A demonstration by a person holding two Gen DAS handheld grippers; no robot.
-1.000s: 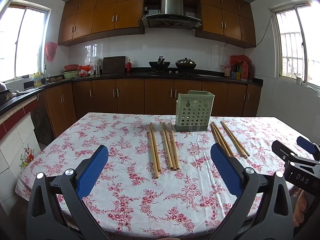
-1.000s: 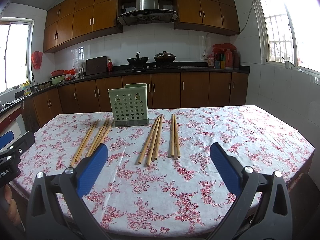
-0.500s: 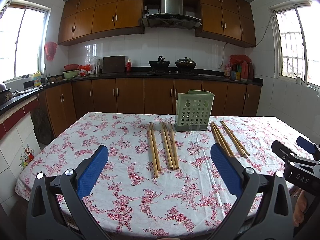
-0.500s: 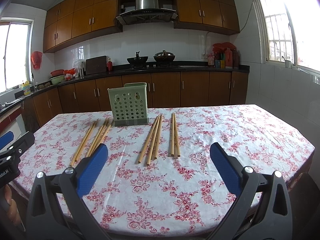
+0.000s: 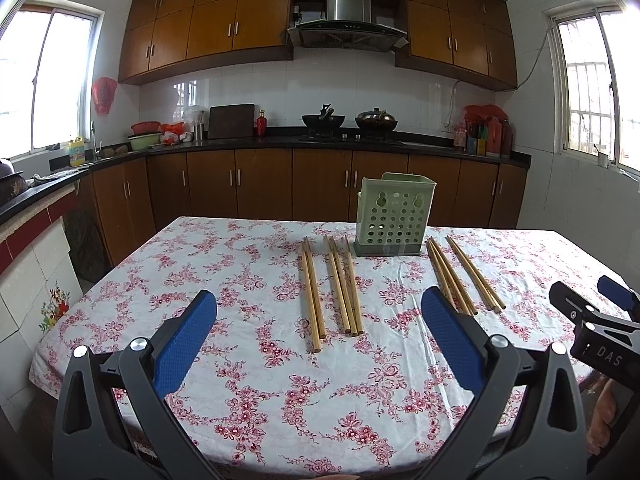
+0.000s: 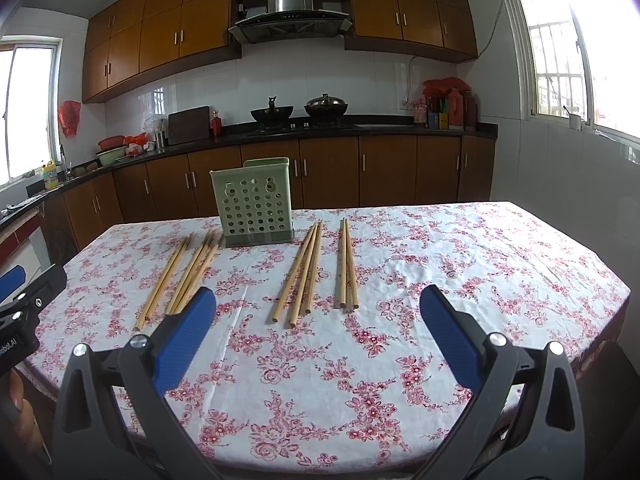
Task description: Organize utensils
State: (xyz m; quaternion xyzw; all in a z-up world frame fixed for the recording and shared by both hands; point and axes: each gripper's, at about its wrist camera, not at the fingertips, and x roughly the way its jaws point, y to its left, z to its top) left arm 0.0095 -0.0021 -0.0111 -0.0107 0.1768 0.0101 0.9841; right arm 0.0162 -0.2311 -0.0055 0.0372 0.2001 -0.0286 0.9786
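Note:
A pale green perforated utensil holder (image 5: pixel 392 216) (image 6: pixel 256 204) stands upright at the far middle of a floral-clothed table (image 5: pixel 240 280) (image 6: pixel 460 264). Several wooden chopsticks lie flat in groups: two groups left of the holder (image 5: pixel 312 292) (image 5: pixel 345 286) (image 6: pixel 164 278) (image 6: pixel 196 272) and two right of it (image 5: pixel 450 276) (image 5: pixel 474 272) (image 6: pixel 302 270) (image 6: pixel 347 264). My left gripper (image 5: pixel 318 334) is open and empty above the near table edge. My right gripper (image 6: pixel 316 330) is open and empty, also near the front edge. Each gripper shows at the edge of the other's view.
Kitchen counters with cabinets run behind the table, with a stove, pots (image 5: pixel 376 118) and bottles on them. Windows are on both side walls. The table's near edge is just below both grippers.

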